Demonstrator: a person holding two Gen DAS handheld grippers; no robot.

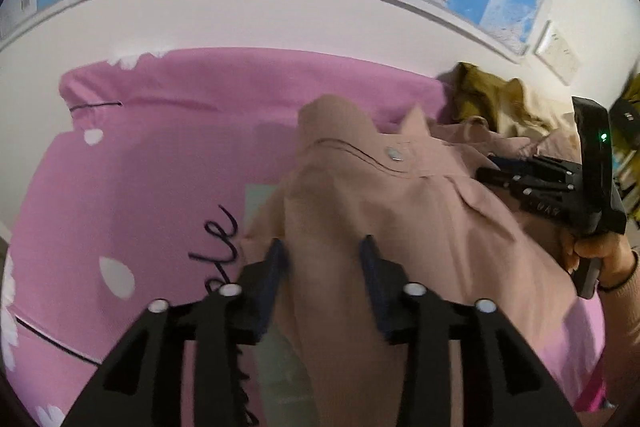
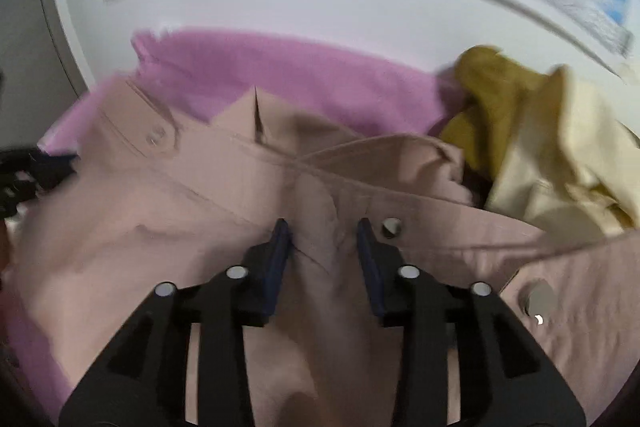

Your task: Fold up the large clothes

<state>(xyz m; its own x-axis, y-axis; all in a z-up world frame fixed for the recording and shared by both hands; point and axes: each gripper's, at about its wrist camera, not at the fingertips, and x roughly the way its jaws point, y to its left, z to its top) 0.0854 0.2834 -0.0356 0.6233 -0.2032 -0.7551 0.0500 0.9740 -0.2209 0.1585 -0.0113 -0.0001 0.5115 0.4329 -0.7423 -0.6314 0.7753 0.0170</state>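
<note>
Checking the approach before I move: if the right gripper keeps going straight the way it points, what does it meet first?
Most likely the beige-pink garment itself: the right gripper already has a ridge of its fabric running between the blue fingertips, and the cloth rises ahead. Depth is unclear, so contact may be immediate.

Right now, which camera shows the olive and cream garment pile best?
The right wrist view: the olive and cream pile sits large and unobstructed at right, beside the pink jacket. The left wrist view catches only a small part, partly behind the right gripper.
</note>
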